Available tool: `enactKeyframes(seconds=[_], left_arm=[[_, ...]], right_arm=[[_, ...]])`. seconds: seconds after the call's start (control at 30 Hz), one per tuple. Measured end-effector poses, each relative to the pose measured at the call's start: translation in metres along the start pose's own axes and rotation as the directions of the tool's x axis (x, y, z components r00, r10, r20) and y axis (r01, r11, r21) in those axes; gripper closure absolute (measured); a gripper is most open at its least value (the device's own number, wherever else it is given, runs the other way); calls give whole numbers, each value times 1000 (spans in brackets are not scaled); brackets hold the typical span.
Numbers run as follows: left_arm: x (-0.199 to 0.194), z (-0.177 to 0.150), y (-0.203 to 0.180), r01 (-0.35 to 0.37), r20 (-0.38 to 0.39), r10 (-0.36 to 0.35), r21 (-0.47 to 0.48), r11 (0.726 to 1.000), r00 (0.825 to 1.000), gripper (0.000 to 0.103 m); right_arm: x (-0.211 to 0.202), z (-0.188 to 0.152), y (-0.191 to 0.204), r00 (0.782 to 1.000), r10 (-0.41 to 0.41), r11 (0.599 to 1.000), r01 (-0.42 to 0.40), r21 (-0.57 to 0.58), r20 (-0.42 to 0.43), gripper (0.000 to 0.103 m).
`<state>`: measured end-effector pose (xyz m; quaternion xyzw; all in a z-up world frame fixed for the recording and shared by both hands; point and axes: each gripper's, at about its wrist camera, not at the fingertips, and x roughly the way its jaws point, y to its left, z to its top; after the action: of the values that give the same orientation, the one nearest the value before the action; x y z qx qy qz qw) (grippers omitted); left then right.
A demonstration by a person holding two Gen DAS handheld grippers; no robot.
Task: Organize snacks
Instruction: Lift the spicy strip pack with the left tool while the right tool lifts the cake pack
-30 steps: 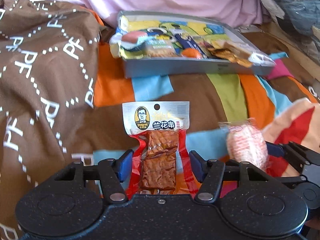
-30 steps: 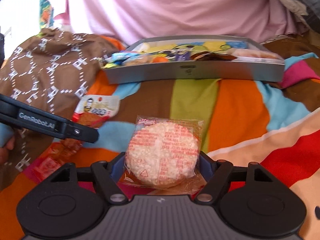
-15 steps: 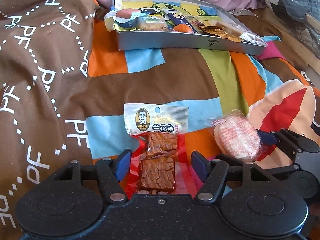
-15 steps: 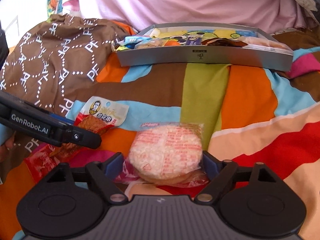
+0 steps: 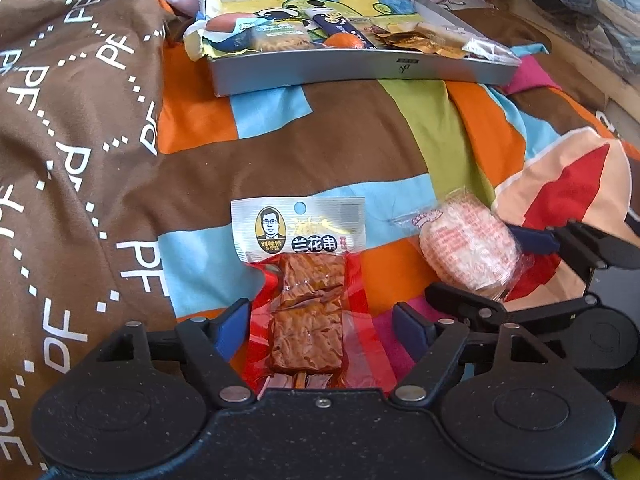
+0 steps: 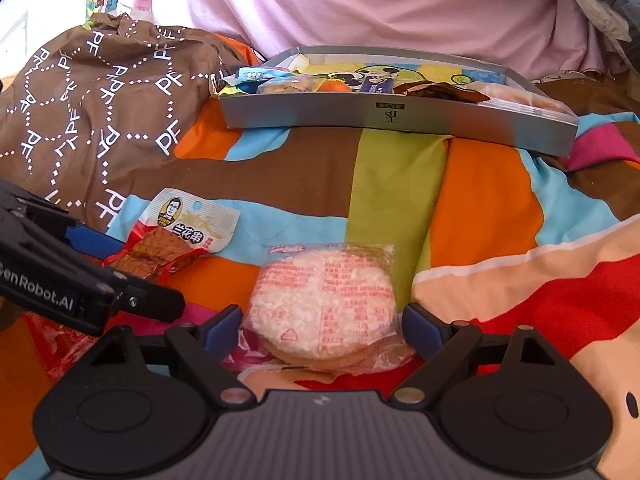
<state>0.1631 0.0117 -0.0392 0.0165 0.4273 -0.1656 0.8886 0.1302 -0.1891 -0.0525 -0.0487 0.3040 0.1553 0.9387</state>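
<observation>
Down on the bed, well short of the grey tray (image 5: 360, 66), both snacks lie on the patchwork blanket (image 5: 360, 136) now instead of hanging up in front of the cameras like a second ago. My left tongs (image 5: 320, 326) sit spread wide, one blue pad on either side of the red tofu-skewer packet (image 5: 308, 312), with a gap on both sides. Same story on the right: the right tongs (image 6: 322, 326) are wide open around the round rice cracker (image 6: 324, 300), pads just beside the wrapper but not pinching it. So I read this as nothing gripped yet, and the trip to the tray hasn't happened for either snack.

Room-wise, between the snacks and the tray it's just open blanket, nothing in the way. The tray's near wall stands up a bit, so anything carried has to go over it. It's already pretty full along the near side, with more bare bottom toward the far side. Left of the tray there's a heap of brown lettered fabric (image 5: 72, 128), and my two tongs are close together, so I'd watch for bumping.
</observation>
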Motion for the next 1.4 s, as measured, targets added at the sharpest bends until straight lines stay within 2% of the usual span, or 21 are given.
enactKeyframes(seconds=[0.1, 0.4, 0.57, 0.77, 1.0, 1.07, 1.2, 1.23, 1.27, 1.4], left_arm=[[-1, -1, 1, -19, 9, 19, 11, 1000, 1000, 36], [-7, -4, 10, 7, 43, -5, -42, 999, 999, 41], [-11, -4, 13, 27, 56, -23, -67, 997, 998, 44], [-17, -4, 14, 39, 80, -33, -73, 997, 996, 52], [-18, -1, 14, 49, 76, -44, -74, 996, 996, 54], [-15, -1, 17, 76, 54, -71, -87, 993, 996, 47], [-12, -4, 19, 82, 42, -77, -118, 990, 996, 30], [-11, -4, 18, 87, 39, -83, -119, 989, 996, 20], [-10, -4, 16, 93, 31, -90, -114, 989, 995, 15], [-3, -5, 1, 44, -1, -44, 13, 999, 999, 15]], right_arm=[[2, 1, -1, 1000, -9, 1000, 9, 6, 4, 13], [2, -2, -1, 1000, -8, 1000, 8, 5, 15, 14], [1, -2, 0, 1000, -12, 1000, 12, 2, 22, 22], [1, -2, 0, 1000, -11, 1000, 11, 2, 23, 23], [1, -3, 0, 1000, -12, 1000, 12, 2, 23, 23], [1, -3, 0, 1000, -12, 1000, 12, 1, 23, 23], [0, -3, 0, 1000, -6, 1000, 6, 7, 28, 23], [-1, -3, -1, 1000, -1, 1000, 1, 13, 30, 24], [-1, -3, -2, 1000, 2, 1000, -2, 17, 29, 25], [2, 0, 0, 1000, -5, 1000, 5, -3, 21, 25]])
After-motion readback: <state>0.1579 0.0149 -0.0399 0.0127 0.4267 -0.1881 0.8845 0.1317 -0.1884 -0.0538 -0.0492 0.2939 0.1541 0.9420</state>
